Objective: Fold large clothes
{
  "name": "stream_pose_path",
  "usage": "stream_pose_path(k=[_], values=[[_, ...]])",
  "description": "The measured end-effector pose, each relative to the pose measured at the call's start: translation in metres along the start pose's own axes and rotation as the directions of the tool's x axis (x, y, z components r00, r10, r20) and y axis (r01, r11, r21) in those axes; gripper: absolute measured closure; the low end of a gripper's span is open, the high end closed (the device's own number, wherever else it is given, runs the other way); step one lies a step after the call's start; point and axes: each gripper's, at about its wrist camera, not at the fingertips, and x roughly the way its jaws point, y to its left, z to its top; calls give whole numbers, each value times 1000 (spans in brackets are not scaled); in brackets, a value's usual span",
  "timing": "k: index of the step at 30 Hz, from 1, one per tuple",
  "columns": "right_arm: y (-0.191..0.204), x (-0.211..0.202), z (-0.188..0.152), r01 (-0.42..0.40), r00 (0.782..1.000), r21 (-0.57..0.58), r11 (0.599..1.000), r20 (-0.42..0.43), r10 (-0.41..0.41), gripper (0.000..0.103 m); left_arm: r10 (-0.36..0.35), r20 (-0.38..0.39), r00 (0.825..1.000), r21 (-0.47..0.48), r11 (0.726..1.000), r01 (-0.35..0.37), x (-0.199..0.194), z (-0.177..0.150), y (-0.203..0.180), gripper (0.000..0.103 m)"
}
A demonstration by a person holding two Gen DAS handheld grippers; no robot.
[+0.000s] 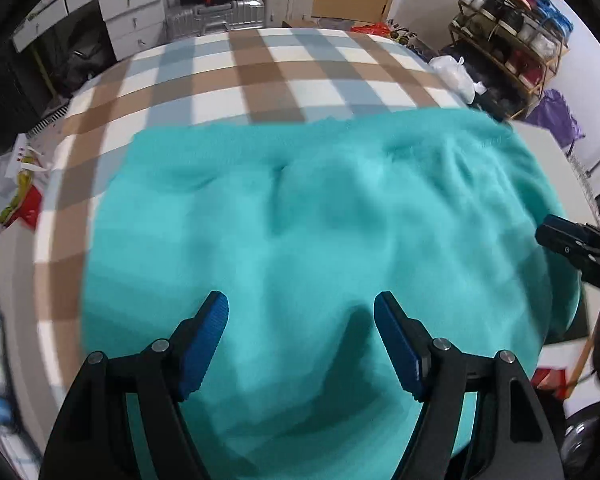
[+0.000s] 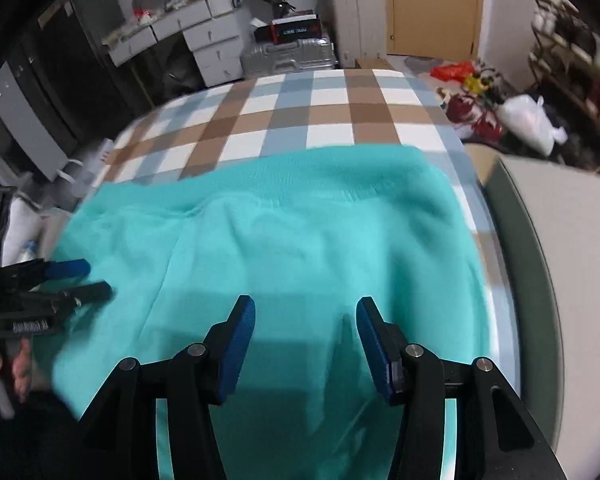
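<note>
Lying flat on the checked bed cover [image 1: 236, 76], the teal garment [image 1: 300, 220] covers the near half of the bed. Print on the red-and-black box [image 2: 296, 32] beyond the bed is too blurred to read, as is the lettering on the left gripper [image 2: 88, 280] body. Left gripper jaws stand apart above the garment, nothing between the blue pads. Right gripper [image 2: 306, 320] jaws stand apart likewise, gripping nothing. A silver suitcase [image 1: 216, 18] stands behind the bed; a shoe rack [image 1: 508, 36] stands at its far right corner
</note>
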Motion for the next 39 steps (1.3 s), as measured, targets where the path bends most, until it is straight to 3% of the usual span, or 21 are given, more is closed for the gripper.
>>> stream_pose_path(k=[3, 6, 8, 11, 13, 15, 16, 20, 22, 24, 26, 28, 32, 34, 35, 37, 39], values=[[-18, 13, -27, 45, 996, -18, 999, -81, -46, 51, 16, -11, 1000, -54, 998, -17, 20, -21, 18, 31], [-35, 24, -39, -34, 999, 20, 999, -14, 35, 51, 43, 1, 999, -49, 998, -43, 25, -21, 14, 29], [-34, 19, -44, -22, 1000, 49, 999, 19, 21, 51, 68, -25, 997, -65, 996, -69, 15, -19, 9, 29], [-20, -11, -50, 12, 999, 32, 999, 30, -13, 51, 20, 39, 999, -88, 996, -17, -17, -24, 3, 29], [-14, -47, -64, -67, 993, 37, 997, 104, 63, 49, -27, 67, 997, -55, 998, 31, -34, -26, -12, 29], [-16, -76, -87, -119, 981, 81, 990, 164, 104, 26, -66, 85, 994, 12, 998, 65, -42, -28, -34, 29], [-20, -86, -102, -135, 977, 133, 982, 186, 109, 21, -76, 88, 993, 60, 996, 71, -44, -29, -50, 29], [-42, -76, -142, -310, 947, 308, 900, 179, 265, 21, -47, 56, 997, 213, 977, 34, -22, -31, -89, 29], [-50, -62, -152, -274, 960, 348, 897, 159, 231, 23, -30, 28, 999, 237, 971, 22, -1, -32, -94, 29], [-62, -52, -156, -199, 978, 374, 906, 133, 161, 28, -64, 23, 998, 210, 976, 58, 10, -31, -85, 25], [-75, -54, -157, -103, 990, 374, 922, 129, 58, 29, -102, 44, 994, 176, 980, 92, 14, -31, -71, 10], [-85, -64, -158, -61, 986, 342, 938, 168, 3, 27, -147, 56, 988, 147, 980, 137, 19, -32, -59, 4], [-88, -61, -153, -134, 980, 291, 947, 184, 82, 27, -174, 95, 980, 140, 977, 160, 17, -39, -60, 2], [-79, -52, -149, -217, 967, 263, 940, 188, 170, 36, -162, 100, 982, 139, 979, 148, 15, -39, -62, 2], [-75, -47, -147, -247, 961, 252, 936, 188, 203, 58, -156, 100, 983, 141, 980, 141, 14, -40, -65, 2], [-71, -39, -143, -210, 971, 235, 949, 167, 173, 77, -154, 98, 983, 137, 981, 140, 15, -39, -66, 2], [-79, -39, -139, -224, 969, 247, 943, 163, 187, 88, -152, 94, 984, 137, 981, 138, 14, -41, -66, 2]])
